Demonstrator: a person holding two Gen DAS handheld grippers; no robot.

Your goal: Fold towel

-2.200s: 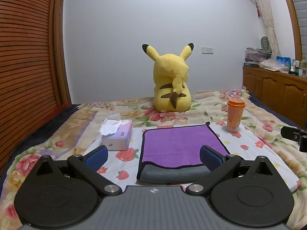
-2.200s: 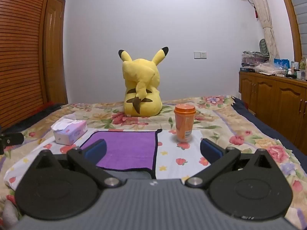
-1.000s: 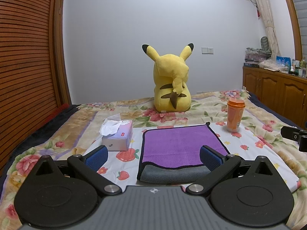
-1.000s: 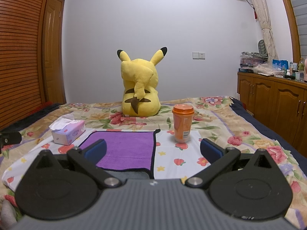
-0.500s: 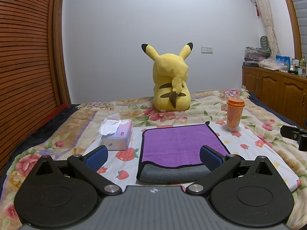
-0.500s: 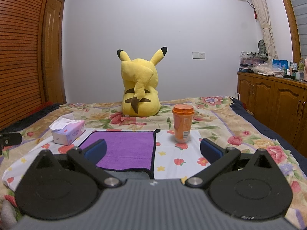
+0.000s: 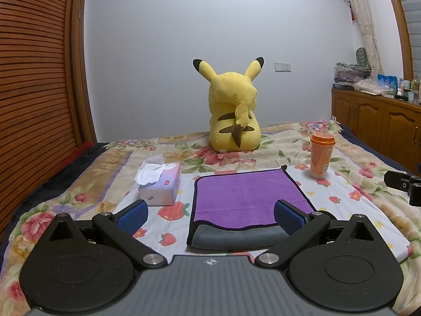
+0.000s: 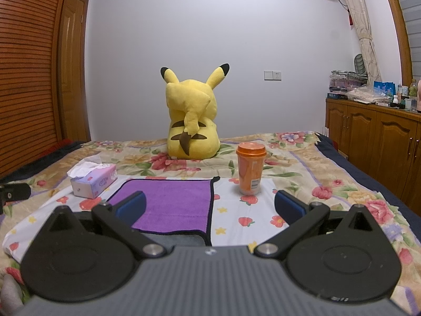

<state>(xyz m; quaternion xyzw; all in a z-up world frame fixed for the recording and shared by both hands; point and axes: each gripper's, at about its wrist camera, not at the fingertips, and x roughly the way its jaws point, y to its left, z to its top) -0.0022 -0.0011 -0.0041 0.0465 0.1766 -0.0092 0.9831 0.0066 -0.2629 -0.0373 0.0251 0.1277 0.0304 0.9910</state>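
Note:
A purple towel (image 7: pixel 244 194) with black trim and a grey underside lies folded flat on the strawberry-print cloth (image 7: pixel 350 197); its grey lower layer sticks out at the near edge. It also shows in the right wrist view (image 8: pixel 173 205). My left gripper (image 7: pixel 210 214) is open and empty, hovering just in front of the towel's near edge. My right gripper (image 8: pixel 209 205) is open and empty, in front of the towel's right near corner. Neither gripper touches the towel.
A tissue box (image 7: pixel 160 184) sits left of the towel. An orange lidded cup (image 7: pixel 321 155) stands to its right, also in the right wrist view (image 8: pixel 250 168). A yellow plush toy (image 7: pixel 234 113) sits behind on the floral bed. Wooden cabinets (image 8: pixel 373 134) line the right wall.
Almost nothing: both grippers stay open and hold nearly still, with only slight camera drift. The towel has not moved.

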